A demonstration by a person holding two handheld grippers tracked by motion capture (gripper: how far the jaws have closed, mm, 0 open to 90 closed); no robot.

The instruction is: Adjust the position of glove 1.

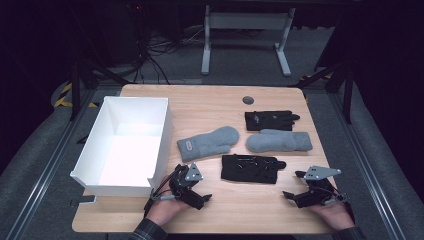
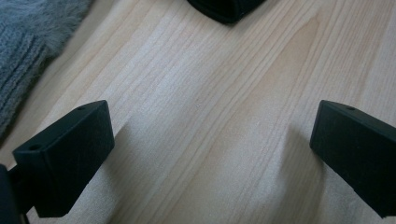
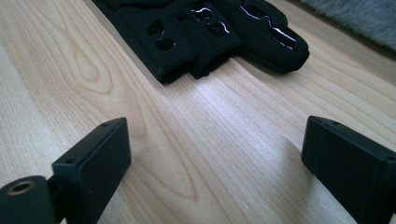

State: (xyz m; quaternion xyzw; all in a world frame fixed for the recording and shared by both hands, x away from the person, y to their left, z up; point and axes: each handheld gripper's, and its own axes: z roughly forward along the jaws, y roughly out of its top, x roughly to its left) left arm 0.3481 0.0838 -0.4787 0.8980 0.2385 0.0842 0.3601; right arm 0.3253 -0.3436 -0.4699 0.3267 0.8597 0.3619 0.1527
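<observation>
While both hands rest at the near edge of the table (image 1: 210,215), the left gripper (image 1: 196,192) sits with jaws spread wide over bare wood, nothing between them. The right gripper (image 1: 300,187) is parted too, empty, aimed at the near black glove (image 1: 250,168), which lies flat between the two grippers, just in front of the grey mitten (image 1: 207,142).
</observation>
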